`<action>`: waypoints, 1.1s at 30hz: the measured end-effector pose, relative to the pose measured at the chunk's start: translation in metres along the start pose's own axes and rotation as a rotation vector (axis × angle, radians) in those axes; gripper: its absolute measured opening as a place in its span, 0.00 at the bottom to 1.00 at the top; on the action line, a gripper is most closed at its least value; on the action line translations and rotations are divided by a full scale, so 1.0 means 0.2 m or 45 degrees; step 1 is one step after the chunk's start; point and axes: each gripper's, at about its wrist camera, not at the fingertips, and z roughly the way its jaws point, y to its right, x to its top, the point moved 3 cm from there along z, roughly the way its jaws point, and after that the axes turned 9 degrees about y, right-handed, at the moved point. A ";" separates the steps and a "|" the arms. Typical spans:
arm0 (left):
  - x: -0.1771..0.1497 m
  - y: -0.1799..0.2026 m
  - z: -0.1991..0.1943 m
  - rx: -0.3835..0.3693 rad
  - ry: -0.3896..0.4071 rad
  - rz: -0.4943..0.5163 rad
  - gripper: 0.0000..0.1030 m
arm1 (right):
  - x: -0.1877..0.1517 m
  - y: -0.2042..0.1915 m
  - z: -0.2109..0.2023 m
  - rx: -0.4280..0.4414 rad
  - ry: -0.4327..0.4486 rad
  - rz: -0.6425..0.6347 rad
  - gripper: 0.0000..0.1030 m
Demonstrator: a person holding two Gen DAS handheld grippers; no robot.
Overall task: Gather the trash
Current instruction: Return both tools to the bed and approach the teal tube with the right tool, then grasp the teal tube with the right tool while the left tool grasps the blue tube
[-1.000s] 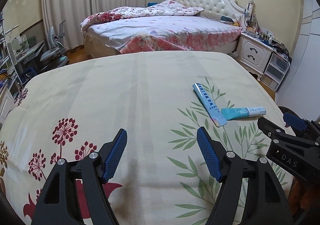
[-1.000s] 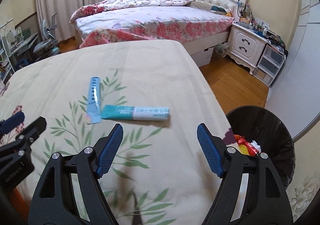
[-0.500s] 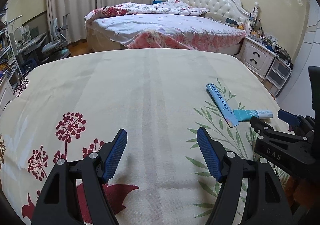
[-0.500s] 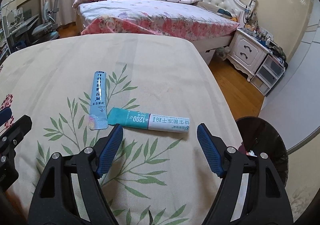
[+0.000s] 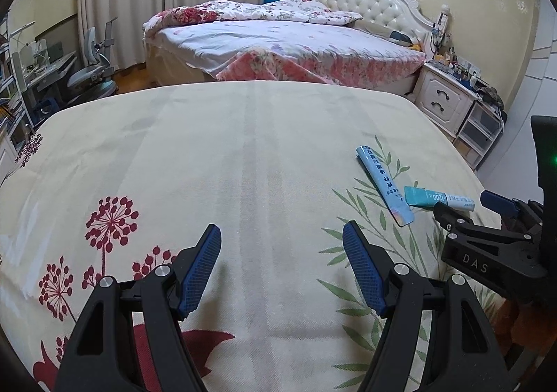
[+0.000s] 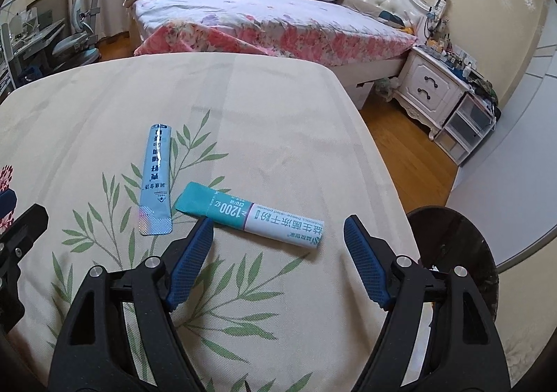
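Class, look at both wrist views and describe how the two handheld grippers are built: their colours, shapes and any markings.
Both are alike. The left gripper and the right gripper each have two black angular plastic arms with triangular cut-outs and silver bolt heads at the pivots. Each finger ends in a blue, finely ribbed pad. Seen from the side, the right gripper's black body bears the pale letters DAS. No sleeves or cables show.

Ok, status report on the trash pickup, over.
Both grippers open, empty: left gripper over bare bedspread, right gripper just short of teal-and-white sachet. Pale blue sachet beside it. Black bin at bed edge. Nothing blocking.
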 end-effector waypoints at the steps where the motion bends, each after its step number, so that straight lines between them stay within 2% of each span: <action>1: 0.00 0.00 0.00 -0.001 0.000 0.001 0.68 | 0.00 0.00 0.01 -0.004 -0.002 -0.006 0.73; 7: 0.00 0.01 0.01 0.000 -0.003 0.005 0.68 | 0.04 0.01 0.06 -0.020 0.009 0.005 0.74; 15: 0.01 0.02 0.02 0.000 -0.007 0.007 0.68 | 0.07 0.05 0.08 0.012 0.034 0.070 0.74; 16: 0.01 0.02 0.02 0.000 -0.008 0.007 0.68 | 0.07 0.06 0.08 0.018 0.039 0.075 0.72; 18: 0.01 0.02 0.02 -0.001 -0.009 0.008 0.68 | 0.06 0.06 0.08 0.042 0.029 0.085 0.47; 19: 0.01 0.02 0.02 0.000 -0.009 0.008 0.68 | 0.06 0.06 0.08 0.064 0.015 0.099 0.44; 22: 0.01 0.03 0.02 0.001 -0.009 0.010 0.68 | 0.05 0.07 0.08 0.131 -0.002 0.146 0.43; 30: 0.01 0.03 0.03 0.000 -0.010 0.012 0.68 | 0.06 0.04 0.09 0.167 -0.019 0.112 0.43; 31: 0.01 0.03 0.03 0.000 -0.010 0.015 0.68 | 0.06 0.03 0.08 0.166 -0.013 0.108 0.42; 33: 0.01 0.04 0.03 -0.002 -0.009 0.020 0.68 | 0.06 0.03 0.08 0.172 -0.010 0.112 0.33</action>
